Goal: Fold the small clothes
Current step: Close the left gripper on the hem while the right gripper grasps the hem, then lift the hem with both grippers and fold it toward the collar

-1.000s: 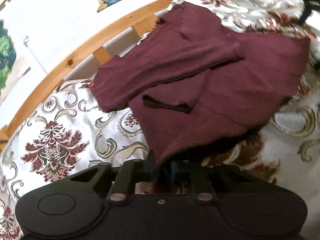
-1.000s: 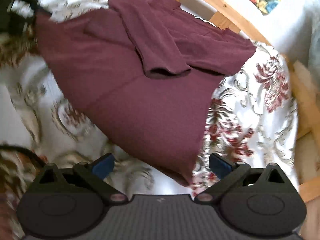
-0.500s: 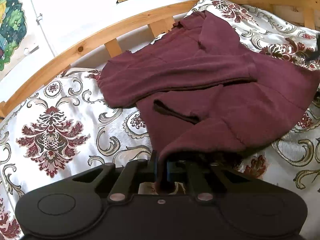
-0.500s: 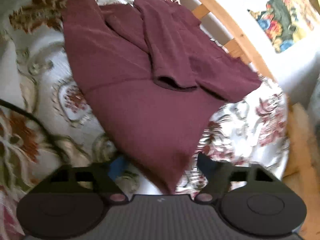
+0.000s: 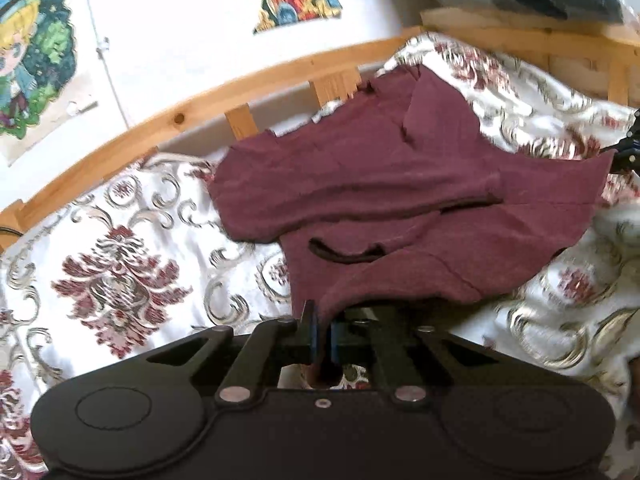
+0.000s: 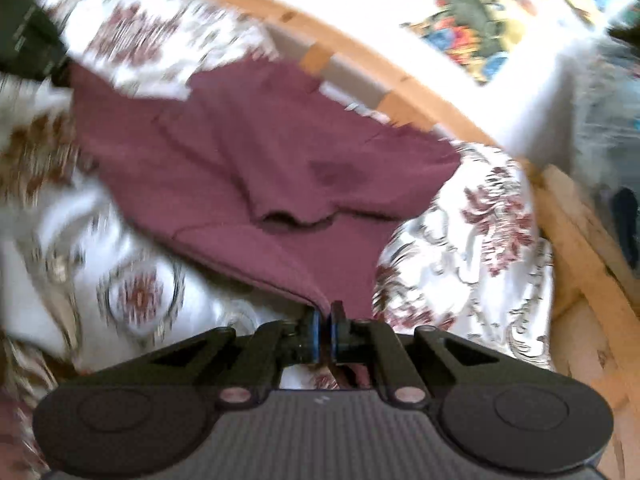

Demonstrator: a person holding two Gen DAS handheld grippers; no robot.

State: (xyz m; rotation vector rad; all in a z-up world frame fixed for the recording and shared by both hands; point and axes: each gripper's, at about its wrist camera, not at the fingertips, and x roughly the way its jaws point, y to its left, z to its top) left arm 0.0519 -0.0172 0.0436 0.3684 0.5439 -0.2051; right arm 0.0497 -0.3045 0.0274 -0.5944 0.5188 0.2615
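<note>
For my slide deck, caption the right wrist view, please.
Right gripper pinches a corner of the maroon long-sleeved top spread on a floral bedspread.

Two matte black handheld grippers, each with blue-lined fingers

The left gripper (image 5: 322,334) has a smooth black body with a wide rounded housing, a raised circular disc at either end, slanted linkage arms with triangular cut-outs, two silver pivot screws and a small central screw; its thin fingers (image 5: 309,330) carry blue pads on their inner faces. The right gripper (image 6: 325,334) has the same black shape, discs and silver screws, but a grey ribbed centre panel with a small pale mark
</note>
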